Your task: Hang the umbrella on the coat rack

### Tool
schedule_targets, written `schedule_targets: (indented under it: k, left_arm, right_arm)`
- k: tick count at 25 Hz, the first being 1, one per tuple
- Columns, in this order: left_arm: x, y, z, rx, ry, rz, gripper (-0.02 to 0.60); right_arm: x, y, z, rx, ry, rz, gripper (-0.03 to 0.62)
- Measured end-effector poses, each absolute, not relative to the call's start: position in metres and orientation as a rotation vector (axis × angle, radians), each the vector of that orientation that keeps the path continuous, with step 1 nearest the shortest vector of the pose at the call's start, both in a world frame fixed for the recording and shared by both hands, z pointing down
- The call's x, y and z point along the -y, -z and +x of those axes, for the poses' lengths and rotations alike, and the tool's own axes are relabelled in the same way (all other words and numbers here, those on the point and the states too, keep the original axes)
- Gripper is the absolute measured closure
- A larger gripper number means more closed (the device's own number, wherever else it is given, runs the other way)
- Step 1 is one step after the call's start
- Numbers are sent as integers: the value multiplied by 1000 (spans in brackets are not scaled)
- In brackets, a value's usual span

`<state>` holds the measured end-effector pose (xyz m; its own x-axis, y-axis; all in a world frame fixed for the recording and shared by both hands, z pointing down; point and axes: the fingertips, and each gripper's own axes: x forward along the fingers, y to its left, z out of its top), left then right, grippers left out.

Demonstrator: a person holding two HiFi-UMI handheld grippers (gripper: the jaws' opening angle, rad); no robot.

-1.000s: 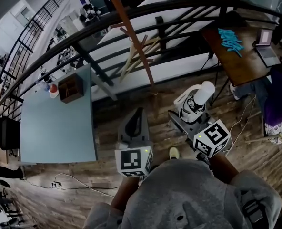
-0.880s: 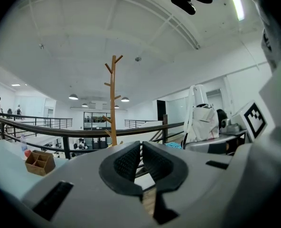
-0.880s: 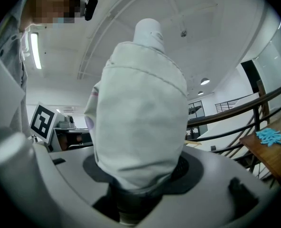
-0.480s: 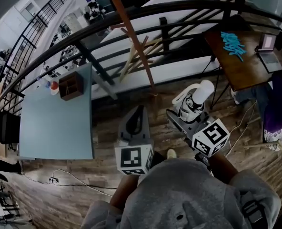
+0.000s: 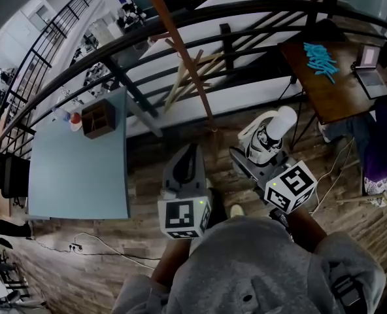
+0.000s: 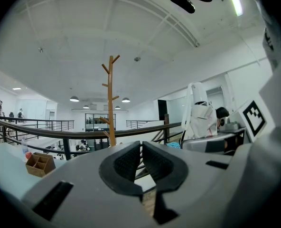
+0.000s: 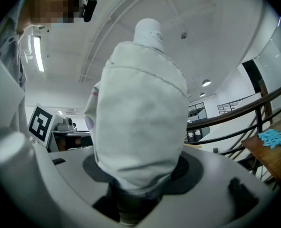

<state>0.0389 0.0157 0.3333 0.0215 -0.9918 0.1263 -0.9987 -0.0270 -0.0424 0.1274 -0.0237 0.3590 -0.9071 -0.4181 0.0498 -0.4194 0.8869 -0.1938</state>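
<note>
I am clamping the right gripper (image 7: pixel 138 186) around the lower body of the folded white umbrella (image 7: pixel 140 113), which is standing upright at centre frame. I am judging it light, soft cloth over a stiff core, so the bundled body is offering the surest hold. The left gripper (image 6: pixel 141 161) is sitting closed and empty. Farther left, the wooden box (image 5: pixel 97 118) on the bench (image 5: pixel 76 175) is showing compartments whose contents I cannot read. The coat rack (image 5: pixel 180 51) is standing beyond, at upper centre.

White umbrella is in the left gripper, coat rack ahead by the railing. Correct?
No. The umbrella is in the right gripper, clamped between its jaws, as the right gripper view shows. The left gripper is shut on nothing. The coat rack does stand ahead by the railing.
</note>
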Motion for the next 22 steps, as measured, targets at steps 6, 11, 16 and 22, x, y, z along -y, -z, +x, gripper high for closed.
schedule_targets:
  k: [6,11,16,22]
  left_arm:
    - [-9,-335,33,2147,-175,2204,555]
    - [1,-335,25,2157,-162,2197,555]
    - [12,-335,15,2165,-159,2184,555]
    - [34,-335,2,2169,-157,2180,555]
  right_arm:
    - [29,-361,120,3032,-304,678,339]
    - [38,-361,111,3036,-290,652,339]
    - [51,-361,98,3036,-280,633,339]
    - [71,-363,80,3038,-276,606,339]
